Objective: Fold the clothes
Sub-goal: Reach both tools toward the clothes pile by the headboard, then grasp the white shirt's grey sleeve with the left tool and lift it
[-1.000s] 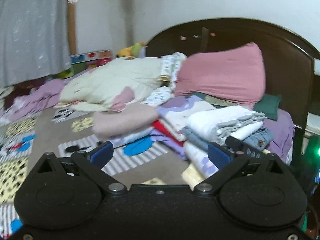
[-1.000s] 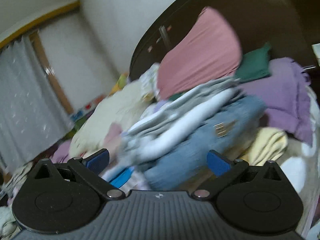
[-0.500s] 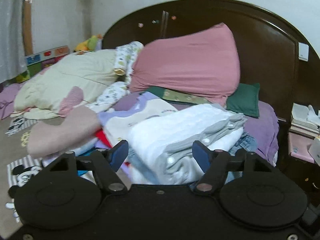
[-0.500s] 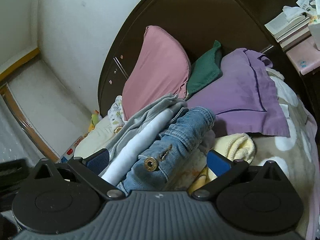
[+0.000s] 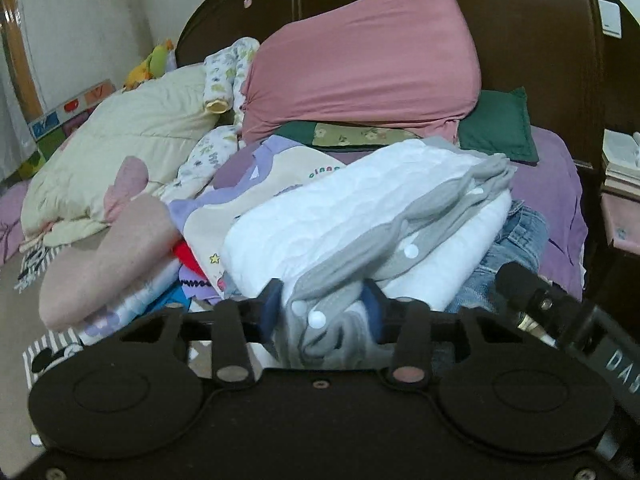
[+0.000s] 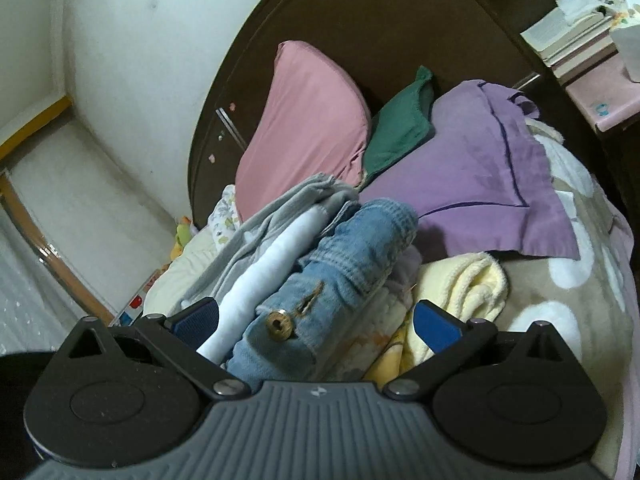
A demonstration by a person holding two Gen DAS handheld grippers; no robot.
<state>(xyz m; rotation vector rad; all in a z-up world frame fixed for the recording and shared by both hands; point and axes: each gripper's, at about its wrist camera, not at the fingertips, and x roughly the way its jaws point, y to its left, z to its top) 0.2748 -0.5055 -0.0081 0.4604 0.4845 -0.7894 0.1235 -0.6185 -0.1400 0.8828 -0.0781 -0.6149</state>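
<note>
A pile of folded clothes lies on the bed. On top is a white quilted garment [image 5: 360, 208] wrapped in a grey garment [image 5: 352, 264] with white snap buttons. My left gripper [image 5: 322, 307] is shut on the near edge of the grey garment, with cloth bunched between its blue pads. Blue denim [image 6: 340, 264] with a brass button lies under the white layer [image 6: 272, 264]. My right gripper [image 6: 316, 322] stands open at the pile's right side, the denim and the white layer between its spread fingers. A black piece of the right gripper [image 5: 560, 312] shows in the left wrist view.
A pink pillow [image 5: 360, 60], a green cushion [image 5: 500, 124] and a purple pillow [image 6: 480, 172] lean at the dark headboard [image 6: 360, 12]. A yellow towel [image 6: 460, 284] lies right of the pile. More folded clothes [image 5: 108, 256] and a cream quilt [image 5: 132, 136] sit left. Bedside stand with books [image 6: 576, 28].
My left gripper has moved forward into the pile and closed from open onto the grey garment. The right gripper has edged closer to the denim and stayed open.
</note>
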